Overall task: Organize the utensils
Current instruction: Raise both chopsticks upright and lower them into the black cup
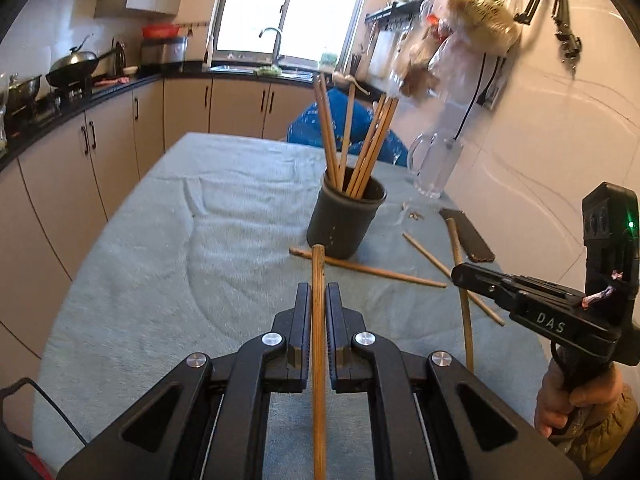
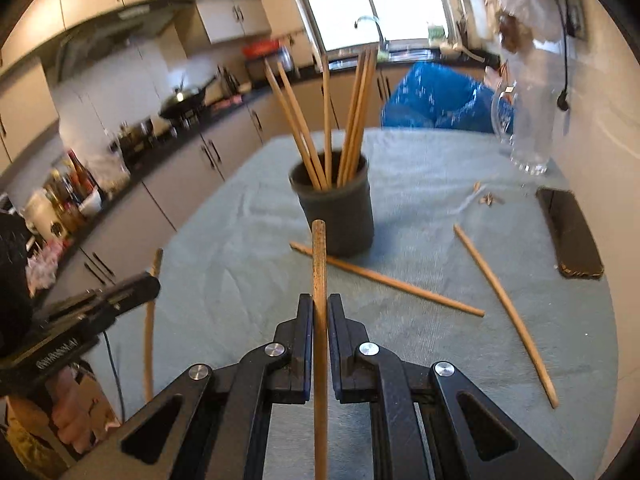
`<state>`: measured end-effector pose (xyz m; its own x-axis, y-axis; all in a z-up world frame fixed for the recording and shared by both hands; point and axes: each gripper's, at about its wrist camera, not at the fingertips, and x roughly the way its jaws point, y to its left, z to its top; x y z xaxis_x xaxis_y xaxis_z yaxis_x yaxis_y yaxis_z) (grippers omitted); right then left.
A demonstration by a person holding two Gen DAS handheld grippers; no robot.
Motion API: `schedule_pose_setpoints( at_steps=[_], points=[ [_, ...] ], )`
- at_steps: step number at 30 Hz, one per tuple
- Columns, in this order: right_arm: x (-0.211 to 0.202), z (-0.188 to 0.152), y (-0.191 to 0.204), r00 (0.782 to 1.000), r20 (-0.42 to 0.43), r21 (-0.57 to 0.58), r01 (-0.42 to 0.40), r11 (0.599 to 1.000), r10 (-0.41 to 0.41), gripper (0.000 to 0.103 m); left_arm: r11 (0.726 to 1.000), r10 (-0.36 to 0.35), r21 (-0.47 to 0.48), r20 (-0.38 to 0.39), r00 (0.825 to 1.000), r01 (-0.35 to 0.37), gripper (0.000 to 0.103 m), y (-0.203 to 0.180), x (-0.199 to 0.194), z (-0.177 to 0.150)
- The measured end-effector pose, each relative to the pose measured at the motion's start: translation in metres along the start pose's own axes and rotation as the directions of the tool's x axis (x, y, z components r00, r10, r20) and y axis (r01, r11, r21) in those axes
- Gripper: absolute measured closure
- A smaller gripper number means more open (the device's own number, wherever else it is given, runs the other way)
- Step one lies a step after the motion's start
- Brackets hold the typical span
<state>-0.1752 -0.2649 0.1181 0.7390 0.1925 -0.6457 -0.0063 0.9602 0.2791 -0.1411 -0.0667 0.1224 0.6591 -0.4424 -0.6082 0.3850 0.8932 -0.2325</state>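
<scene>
A dark round cup [image 1: 346, 216] stands on the blue-grey cloth-covered table [image 1: 168, 240] with several wooden chopsticks upright in it; it shows in the right wrist view too [image 2: 336, 208]. My left gripper [image 1: 319, 292] is shut on a chopstick [image 1: 318, 320] pointing toward the cup. My right gripper [image 2: 320, 304] is shut on another chopstick [image 2: 319, 300], also short of the cup. It appears in the left wrist view [image 1: 458, 272] at the right. Two loose chopsticks [image 2: 384, 278] [image 2: 508, 312] lie on the cloth by the cup.
A clear glass jug [image 1: 434, 164] and a dark flat case [image 1: 468, 236] sit near the right wall. A blue bag [image 1: 344, 128] lies behind the cup. Kitchen cabinets and a counter with a wok [image 1: 74, 66] run along the left.
</scene>
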Motion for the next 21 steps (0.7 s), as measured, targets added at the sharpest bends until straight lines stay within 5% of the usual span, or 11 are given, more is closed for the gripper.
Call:
schedule_pose_setpoints(
  at_steps=[21],
  points=[
    [-0.06, 0.024, 0.01, 0.974, 0.223, 0.028, -0.036, 0.999, 0.029, 0.096, 0.996, -0.084, 0.032, 0.184, 0.979, 0.08, 0.097, -0.021, -0.048, 0.04]
  ],
)
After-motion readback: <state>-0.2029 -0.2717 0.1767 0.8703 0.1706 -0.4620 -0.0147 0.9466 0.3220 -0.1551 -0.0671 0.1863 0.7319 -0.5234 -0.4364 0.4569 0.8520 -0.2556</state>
